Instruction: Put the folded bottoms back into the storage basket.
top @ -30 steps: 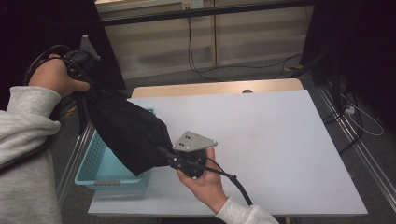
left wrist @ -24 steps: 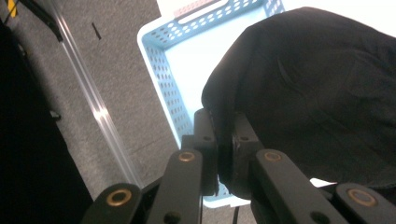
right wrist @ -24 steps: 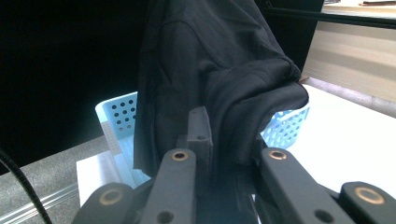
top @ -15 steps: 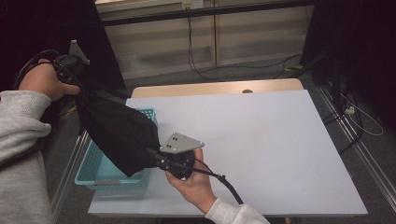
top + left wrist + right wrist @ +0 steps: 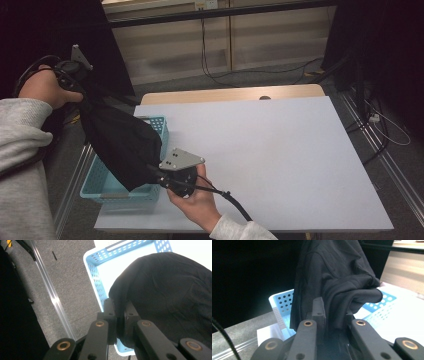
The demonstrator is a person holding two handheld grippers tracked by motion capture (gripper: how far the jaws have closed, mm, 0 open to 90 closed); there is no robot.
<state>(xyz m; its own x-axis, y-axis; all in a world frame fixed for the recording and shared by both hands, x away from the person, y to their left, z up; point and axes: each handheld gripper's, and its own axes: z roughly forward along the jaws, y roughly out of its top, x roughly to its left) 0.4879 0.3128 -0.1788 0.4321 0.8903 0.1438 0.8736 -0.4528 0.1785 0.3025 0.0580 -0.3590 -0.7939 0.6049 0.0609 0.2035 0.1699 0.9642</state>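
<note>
Both tools have carried the black garment (image 5: 120,142) leftward toward the desk's left edge, so it now hangs over the blue basket (image 5: 159,131) — ready, I judge, for lowering in. The left tool (image 5: 75,75) and right tool (image 5: 167,177) are each clamped on the cloth — it hides the basket's floor and the garment's type.

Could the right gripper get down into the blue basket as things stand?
Probably not freely. The right gripper is shut on the black garment, which the left gripper holds up at its other end, so the cloth hangs across the blue basket and covers much of its opening.
</note>
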